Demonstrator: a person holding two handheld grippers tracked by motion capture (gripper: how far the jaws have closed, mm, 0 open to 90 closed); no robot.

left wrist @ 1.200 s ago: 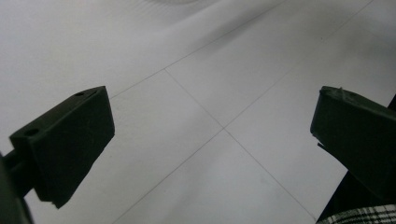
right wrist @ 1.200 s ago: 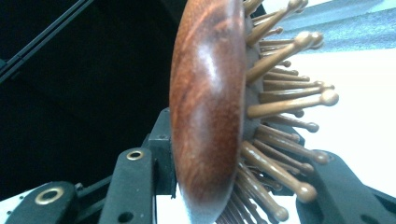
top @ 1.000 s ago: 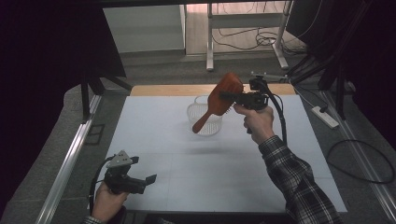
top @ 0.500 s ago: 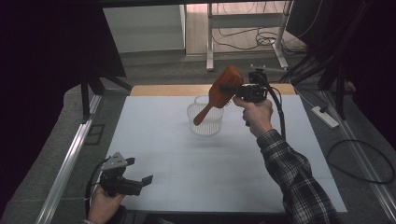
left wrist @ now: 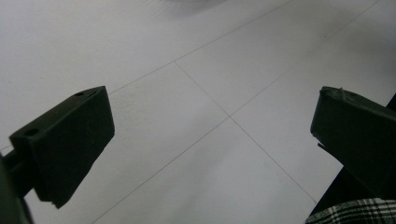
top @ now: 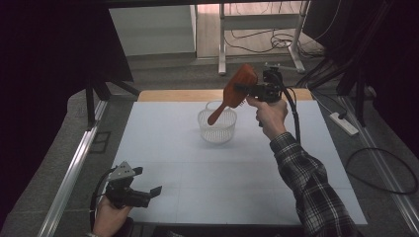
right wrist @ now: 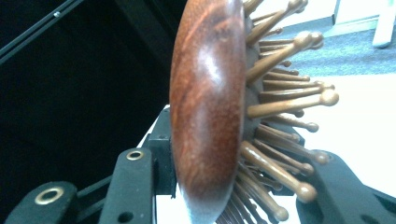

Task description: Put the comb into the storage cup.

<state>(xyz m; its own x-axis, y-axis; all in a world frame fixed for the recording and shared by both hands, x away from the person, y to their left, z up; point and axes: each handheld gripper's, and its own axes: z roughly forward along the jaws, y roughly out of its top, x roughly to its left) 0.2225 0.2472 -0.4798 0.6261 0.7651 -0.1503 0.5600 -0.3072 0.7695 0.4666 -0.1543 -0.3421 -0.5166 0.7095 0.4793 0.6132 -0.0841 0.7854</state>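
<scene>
Our right claw (top: 250,90) is shut tight on the head of the brush (top: 236,91), one jaw on its smooth brown back and one among its wooden pegs. We hold it up high, handle pointing down over the basket (top: 217,127), maybe to drop it in. Our left claw (top: 148,193) is wide open and holds nothing, low by the white table (top: 207,173).

One wooden hairbrush (top: 239,86), one clear basket (top: 217,127), two grippers, left gripper (top: 148,193), right gripper (top: 245,89)
</scene>
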